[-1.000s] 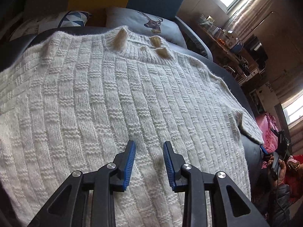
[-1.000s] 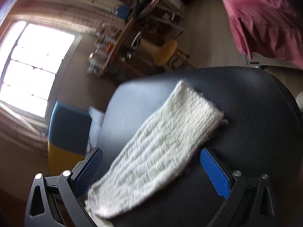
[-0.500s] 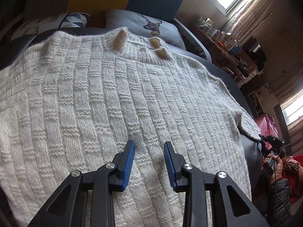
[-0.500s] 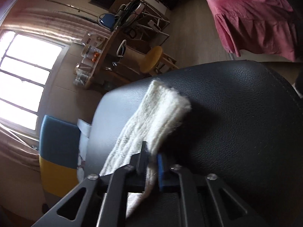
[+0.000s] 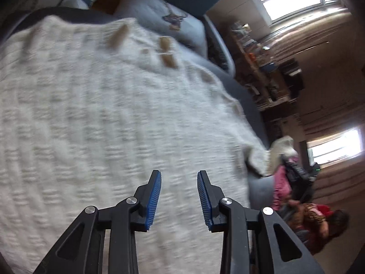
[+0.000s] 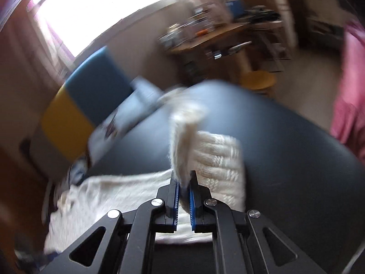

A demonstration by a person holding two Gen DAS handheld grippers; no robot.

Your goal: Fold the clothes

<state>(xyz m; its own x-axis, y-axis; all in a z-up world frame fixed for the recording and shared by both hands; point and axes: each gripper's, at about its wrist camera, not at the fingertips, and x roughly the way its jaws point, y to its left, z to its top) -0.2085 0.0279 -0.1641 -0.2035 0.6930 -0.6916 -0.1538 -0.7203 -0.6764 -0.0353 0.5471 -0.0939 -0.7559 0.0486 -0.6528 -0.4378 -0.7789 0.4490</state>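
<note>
Since half a second ago the right gripper (image 6: 183, 188) has lifted the sleeve (image 6: 182, 146) off the dark leather seat (image 6: 285, 159), its blue pads pinching the knit. The left gripper (image 5: 179, 194) hovers with fingers spread, holding nothing, over the cream sweater (image 5: 102, 114), which lies flat across the seat, both views blurred.

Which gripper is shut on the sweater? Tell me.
The right gripper: it pinches the cream sweater's sleeve. The left gripper hangs open above the sweater body, gripping nothing.
</note>
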